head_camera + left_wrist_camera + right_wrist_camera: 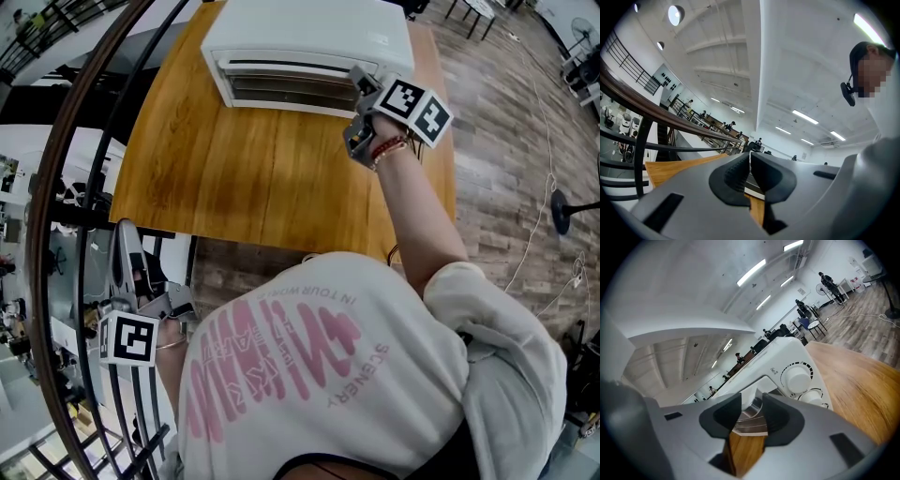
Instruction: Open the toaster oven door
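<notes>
The white toaster oven [309, 37] sits at the wooden table's [234, 178] far edge, long axis along that edge, door facing the near edge. The right gripper [361, 82], jaws spread, hovers at its front right corner beside 2 knobs [797, 378]. The left gripper [750, 171], jaws pressed together and empty, hangs off the near left corner.

Toaster oven [309, 33]: smooth white casing, slight sheen. Table [234, 178]: wood, visible grain, satin. Right tool [751, 409]: matt grey plastic.
</notes>
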Demonstrator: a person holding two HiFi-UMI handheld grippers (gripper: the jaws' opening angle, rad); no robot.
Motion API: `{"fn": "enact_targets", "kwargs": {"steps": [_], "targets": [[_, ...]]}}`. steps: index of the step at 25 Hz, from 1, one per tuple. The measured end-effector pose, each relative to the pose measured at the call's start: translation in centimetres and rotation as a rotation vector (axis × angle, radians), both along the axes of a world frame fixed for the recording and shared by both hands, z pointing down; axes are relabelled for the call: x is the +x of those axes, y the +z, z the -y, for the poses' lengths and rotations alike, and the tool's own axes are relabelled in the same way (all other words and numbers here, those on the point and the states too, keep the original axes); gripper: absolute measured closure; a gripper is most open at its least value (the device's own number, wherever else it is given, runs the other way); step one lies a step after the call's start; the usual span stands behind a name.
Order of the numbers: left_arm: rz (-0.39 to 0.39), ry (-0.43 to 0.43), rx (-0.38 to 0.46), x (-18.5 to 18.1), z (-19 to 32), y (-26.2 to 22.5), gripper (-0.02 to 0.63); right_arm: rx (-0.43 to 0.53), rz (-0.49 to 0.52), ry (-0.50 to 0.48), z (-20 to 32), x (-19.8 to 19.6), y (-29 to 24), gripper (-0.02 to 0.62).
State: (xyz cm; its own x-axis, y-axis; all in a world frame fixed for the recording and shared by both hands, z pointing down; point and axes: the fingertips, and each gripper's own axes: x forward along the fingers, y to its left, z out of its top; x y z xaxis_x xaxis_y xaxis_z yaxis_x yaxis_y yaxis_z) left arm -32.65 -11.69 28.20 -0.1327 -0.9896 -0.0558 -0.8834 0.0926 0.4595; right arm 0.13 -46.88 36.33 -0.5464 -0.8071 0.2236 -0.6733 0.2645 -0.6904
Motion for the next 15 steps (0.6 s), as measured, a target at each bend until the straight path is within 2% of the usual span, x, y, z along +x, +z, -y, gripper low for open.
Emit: {"fn": "enact_targets", "kwargs": {"steps": [15], "targets": [[-0.017,0.012,0.004,-0.44,0.35,0.25,0.581,0.021,-0.007,0.018,0.24,0.35,0.31,0.449]]}}
